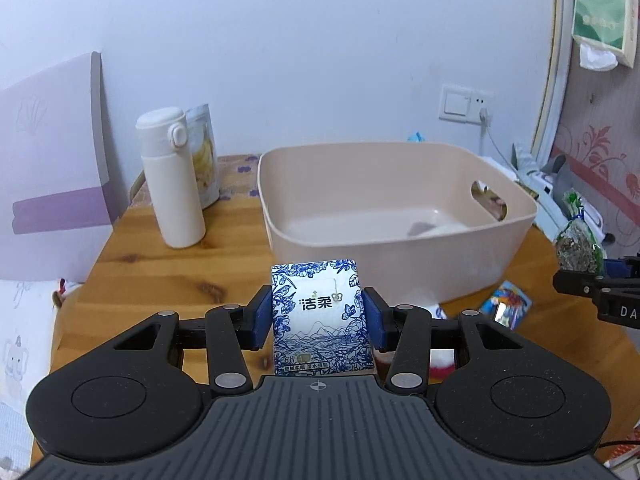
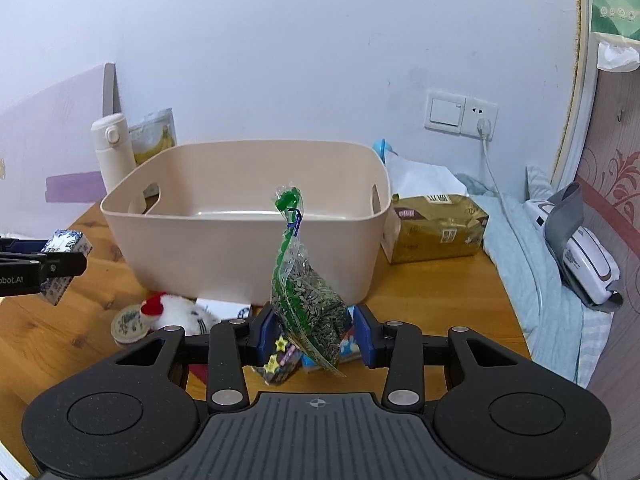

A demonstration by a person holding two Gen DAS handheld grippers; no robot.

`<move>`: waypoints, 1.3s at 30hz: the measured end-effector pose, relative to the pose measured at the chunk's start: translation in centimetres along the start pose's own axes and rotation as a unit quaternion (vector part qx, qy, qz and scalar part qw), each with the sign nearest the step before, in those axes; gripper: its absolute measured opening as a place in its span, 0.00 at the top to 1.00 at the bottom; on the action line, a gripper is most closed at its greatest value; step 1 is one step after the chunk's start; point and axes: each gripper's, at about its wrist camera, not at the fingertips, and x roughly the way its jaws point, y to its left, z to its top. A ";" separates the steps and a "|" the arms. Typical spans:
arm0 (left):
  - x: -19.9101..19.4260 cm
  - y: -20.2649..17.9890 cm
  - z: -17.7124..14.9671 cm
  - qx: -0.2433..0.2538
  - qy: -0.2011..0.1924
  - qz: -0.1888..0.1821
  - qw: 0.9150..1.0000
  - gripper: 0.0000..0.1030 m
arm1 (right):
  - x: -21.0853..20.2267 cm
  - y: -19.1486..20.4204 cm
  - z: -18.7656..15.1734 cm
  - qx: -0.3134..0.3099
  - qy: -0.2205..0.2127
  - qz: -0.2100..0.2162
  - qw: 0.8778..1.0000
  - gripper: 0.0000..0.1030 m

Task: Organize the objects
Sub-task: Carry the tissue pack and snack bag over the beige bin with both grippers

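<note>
- Left gripper (image 1: pixel 318 320): blue pads pressed on both sides of a blue-and-white tissue pack (image 1: pixel 320 316), held upright above the wooden table (image 1: pixel 160 280), on the near side of the beige bin (image 1: pixel 392 200).
- Right gripper (image 2: pixel 314 334): pads closed on a clear bag of seeds (image 2: pixel 306 300) with a green twisted top, held upright in front of the bin, clear of the table.
- Table, nearest the bin's front wall: a white plush toy with a red bow (image 2: pixel 176 312), a small round tin (image 2: pixel 128 326) just beside it, and colourful snack packets (image 2: pixel 280 364) under the right gripper.
- The bin sits mid-table with a cut-out handle at each end; its visible floor shows nothing inside.
- Left of the bin: a white flask (image 1: pixel 172 176), upright, with a banana-print pouch (image 1: pixel 204 152) behind it.
- Right of the bin: a gold package (image 2: pixel 436 228) touching a white paper bag (image 2: pixel 420 176).
- Behind the bin: a pale wall with a switch and socket (image 2: pixel 460 116), one plug inserted.
</note>
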 end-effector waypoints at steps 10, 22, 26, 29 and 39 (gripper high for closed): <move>0.9 -0.4 2.8 0.000 -0.022 -0.008 1.000 0.53 | 0.6 -0.6 2.0 0.008 -0.018 -0.005 1.000 0.62; 3.3 -1.1 4.9 0.005 -0.023 -0.011 1.000 0.53 | 2.0 -1.0 4.2 0.008 -0.025 -0.009 1.000 0.62; 4.3 -1.4 5.7 0.008 -0.025 -0.013 1.000 0.53 | 2.5 -1.2 5.0 0.007 -0.027 -0.011 1.000 0.62; 5.2 -1.6 6.2 0.009 -0.024 -0.014 1.000 0.53 | 2.9 -1.3 5.6 0.007 -0.029 -0.012 0.999 0.62; 8.8 -2.2 7.3 0.018 -0.012 -0.011 1.000 0.53 | 5.6 -1.4 6.8 0.008 -0.020 -0.008 1.000 0.62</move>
